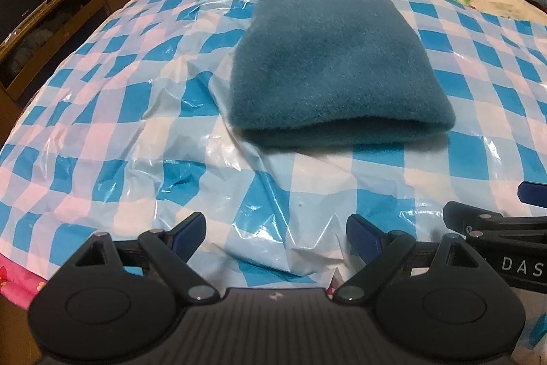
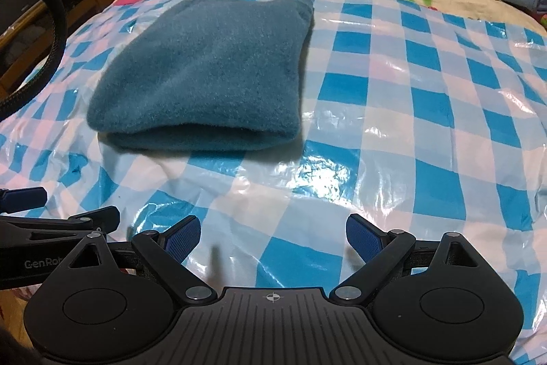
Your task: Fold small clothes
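From the left wrist, we see our left gripper spread wide and empty, the folded teal garment lying ahead on the checked plastic sheet. From the right wrist, our right gripper gapes likewise, garment ahead-left.

- The checked plastic sheet lies bare between both grippers and the folded teal garment; nothing stands in that stretch.
- The right gripper sits just beside the left gripper, crowding its right flank.
- A wooden desk bounds the bed's left edge.
- A black cable loops at the far left.
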Available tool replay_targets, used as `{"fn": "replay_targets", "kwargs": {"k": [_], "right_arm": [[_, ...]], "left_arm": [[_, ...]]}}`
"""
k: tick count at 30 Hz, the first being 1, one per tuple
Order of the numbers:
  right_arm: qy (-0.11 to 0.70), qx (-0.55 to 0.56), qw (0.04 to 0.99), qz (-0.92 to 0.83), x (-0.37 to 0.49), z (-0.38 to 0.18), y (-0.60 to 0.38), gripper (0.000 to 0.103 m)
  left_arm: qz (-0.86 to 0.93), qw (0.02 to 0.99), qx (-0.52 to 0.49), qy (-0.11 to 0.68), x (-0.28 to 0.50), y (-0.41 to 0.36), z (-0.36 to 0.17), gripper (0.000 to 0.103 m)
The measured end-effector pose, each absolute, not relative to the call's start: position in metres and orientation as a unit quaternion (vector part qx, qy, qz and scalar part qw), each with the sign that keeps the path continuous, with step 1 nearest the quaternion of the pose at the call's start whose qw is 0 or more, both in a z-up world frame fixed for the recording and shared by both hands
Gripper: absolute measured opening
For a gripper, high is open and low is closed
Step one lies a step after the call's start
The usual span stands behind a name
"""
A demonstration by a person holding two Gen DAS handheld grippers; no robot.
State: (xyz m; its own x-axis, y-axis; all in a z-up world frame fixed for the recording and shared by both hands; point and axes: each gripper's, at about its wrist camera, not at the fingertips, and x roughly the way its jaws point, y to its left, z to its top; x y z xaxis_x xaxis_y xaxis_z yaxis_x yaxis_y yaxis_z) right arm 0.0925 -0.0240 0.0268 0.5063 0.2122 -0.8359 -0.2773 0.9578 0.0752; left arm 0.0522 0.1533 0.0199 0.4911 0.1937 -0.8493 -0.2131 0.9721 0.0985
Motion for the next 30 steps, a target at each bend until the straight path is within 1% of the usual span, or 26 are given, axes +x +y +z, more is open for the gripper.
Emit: {"fn": "replay_targets", "kwargs": {"k": [30], "right_arm": [[0.479,-0.039,0.866,0.140,0.088,0.026,-0.011,0.094]], "left_arm": [[0.120,0.862,-0.007,0.493,0.047,0.164,0.016,0.094]]}}
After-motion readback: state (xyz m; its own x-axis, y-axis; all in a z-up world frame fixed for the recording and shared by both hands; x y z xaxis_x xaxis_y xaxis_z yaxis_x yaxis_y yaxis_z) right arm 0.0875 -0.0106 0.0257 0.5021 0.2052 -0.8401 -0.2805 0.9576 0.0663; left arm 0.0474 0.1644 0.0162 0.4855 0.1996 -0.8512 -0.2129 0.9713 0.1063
